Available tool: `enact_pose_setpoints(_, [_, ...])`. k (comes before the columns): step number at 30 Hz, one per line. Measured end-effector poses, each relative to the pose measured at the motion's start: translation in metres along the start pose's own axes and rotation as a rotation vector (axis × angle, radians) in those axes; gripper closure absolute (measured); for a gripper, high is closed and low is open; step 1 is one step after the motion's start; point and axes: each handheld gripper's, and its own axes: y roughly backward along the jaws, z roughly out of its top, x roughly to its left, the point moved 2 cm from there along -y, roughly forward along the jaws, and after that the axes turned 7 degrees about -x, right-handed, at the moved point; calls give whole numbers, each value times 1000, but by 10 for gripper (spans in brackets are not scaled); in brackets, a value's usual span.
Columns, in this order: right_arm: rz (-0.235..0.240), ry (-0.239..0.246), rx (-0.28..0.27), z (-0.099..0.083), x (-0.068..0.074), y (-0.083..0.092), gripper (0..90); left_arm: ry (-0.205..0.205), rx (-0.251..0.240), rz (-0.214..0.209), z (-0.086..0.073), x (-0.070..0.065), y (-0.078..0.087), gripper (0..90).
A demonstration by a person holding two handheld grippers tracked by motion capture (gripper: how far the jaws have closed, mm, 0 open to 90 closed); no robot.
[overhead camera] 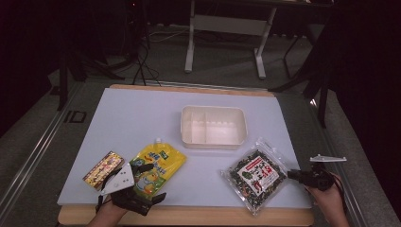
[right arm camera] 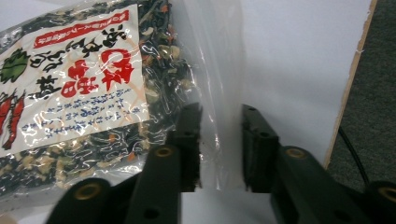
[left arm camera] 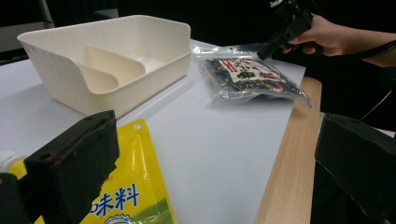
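A clear bag of dark dried seaweed mix (overhead camera: 255, 177) with a red-and-white label lies at the table's front right, also seen in the left gripper view (left arm camera: 252, 77) and the right gripper view (right arm camera: 84, 79). My right gripper (right arm camera: 219, 121) straddles the bag's clear sealed edge, with a gap still visible on both sides of the film; in the high view it (overhead camera: 291, 175) sits at the bag's right corner. A yellow spouted pouch (overhead camera: 156, 168) lies at the front left. My left gripper (overhead camera: 153, 182) rests open over it, jaws spread wide (left arm camera: 215, 140).
A cream two-compartment tray (overhead camera: 213, 142) stands at the table's middle, its wall (left arm camera: 116, 88) close to the pouch. A small gold-and-brown box (overhead camera: 101, 169) lies left of the pouch. The wooden table edge (left arm camera: 289, 177) runs along the front.
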Motion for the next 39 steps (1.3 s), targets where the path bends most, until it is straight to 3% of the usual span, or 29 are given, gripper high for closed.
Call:
enact_pose_setpoints(4, [21, -19, 17, 1, -2, 1, 799, -1, 0, 2, 0, 0, 0, 0])
enact_pose_setpoints(8, [8, -20, 35, 5, -1, 2, 894, -1, 1, 3, 0, 0, 0, 0])
enact_pose_setpoints(13, [-32, -26, 43, 8, 3, 3, 896, -1, 4, 5, 0, 0, 0, 1])
enact_pose_setpoints(26, [-80, 9, -41, 29, 20, 29, 897, -14, 10, 6, 0, -1, 0, 0])
enact_pose_setpoints(28, [-96, 50, -72, 35, 29, 40, 897, -11, 6, 8, 0, 0, 1, 1])
enact_pose_setpoints(33, [-95, 71, -100, 39, 37, 48, 897, -5, 3, 10, 0, 1, 1, 1])
enact_pose_setpoints(35, [-98, 119, -144, 48, 52, 60, 897, -4, 2, 8, 0, 1, 1, 0])
enact_pose_setpoints(38, [-97, 142, -162, 52, 60, 64, 897, -2, 3, 9, 0, 1, 0, 0])
enact_pose_setpoints(39, [-90, 173, -180, 57, 70, 68, 897, -3, 7, 11, 0, 1, 0, 1])
